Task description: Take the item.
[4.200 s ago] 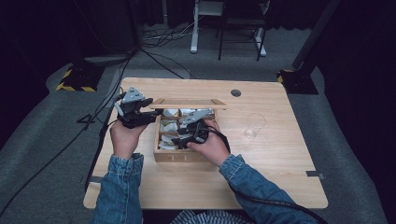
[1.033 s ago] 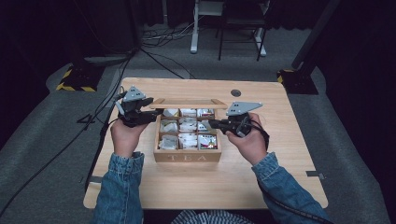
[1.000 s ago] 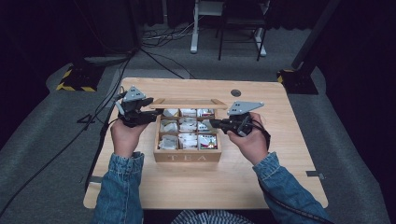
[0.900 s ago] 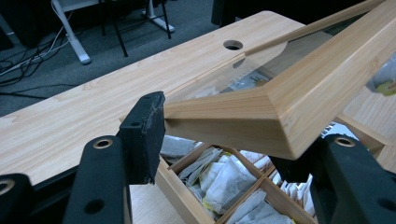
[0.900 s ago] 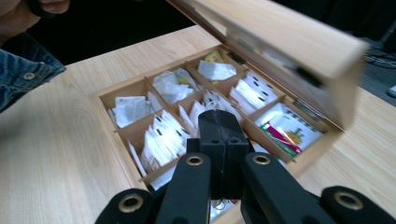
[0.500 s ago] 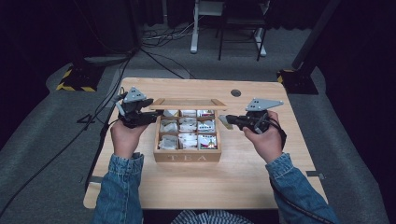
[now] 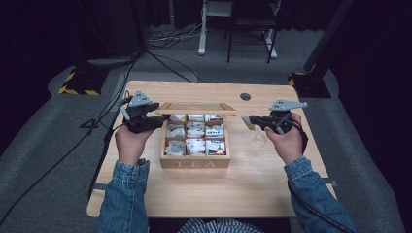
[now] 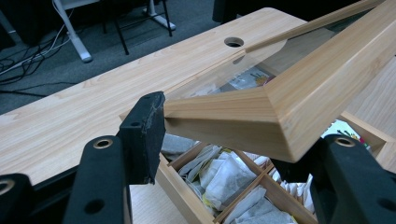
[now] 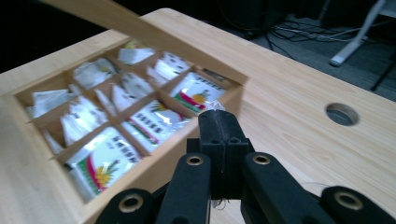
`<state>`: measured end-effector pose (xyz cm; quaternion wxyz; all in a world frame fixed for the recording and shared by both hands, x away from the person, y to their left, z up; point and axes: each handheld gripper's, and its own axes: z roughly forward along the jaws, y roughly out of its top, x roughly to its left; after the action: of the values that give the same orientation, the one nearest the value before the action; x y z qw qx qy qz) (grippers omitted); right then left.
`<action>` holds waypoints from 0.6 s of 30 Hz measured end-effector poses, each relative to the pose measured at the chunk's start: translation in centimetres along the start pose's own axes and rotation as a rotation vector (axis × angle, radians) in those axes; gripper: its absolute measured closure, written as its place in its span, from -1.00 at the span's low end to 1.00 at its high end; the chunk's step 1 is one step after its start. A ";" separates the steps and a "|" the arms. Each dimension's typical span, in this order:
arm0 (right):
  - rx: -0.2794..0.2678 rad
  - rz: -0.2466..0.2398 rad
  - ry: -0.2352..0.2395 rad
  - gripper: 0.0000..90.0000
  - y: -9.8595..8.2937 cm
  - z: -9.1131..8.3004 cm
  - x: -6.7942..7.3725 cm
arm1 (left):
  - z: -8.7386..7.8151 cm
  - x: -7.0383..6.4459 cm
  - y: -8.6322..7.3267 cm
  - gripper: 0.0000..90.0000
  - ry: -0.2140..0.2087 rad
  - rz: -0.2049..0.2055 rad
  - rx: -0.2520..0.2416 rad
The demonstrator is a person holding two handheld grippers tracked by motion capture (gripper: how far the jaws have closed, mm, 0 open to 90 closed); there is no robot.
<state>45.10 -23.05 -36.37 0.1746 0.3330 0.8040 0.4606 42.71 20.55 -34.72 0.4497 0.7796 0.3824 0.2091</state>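
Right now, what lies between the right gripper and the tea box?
Bare table: in the high view a strip of wood separates the right gripper from the tea box, whose lid the left gripper holds.

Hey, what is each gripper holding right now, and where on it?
The left gripper holds the tea box's lid open by its front corner. The right gripper is shut on a tea bag, pinched at its edge.
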 end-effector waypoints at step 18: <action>-0.040 0.122 -0.139 1.00 -2.9 -0.5 -5.5 | 0.0 0.0 0.0 -0.05 -0.003 -0.002 0.000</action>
<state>47.61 -28.21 -38.75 0.2081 0.4089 0.7589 0.4622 42.73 20.58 -34.75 0.4506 0.7795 0.3825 0.2076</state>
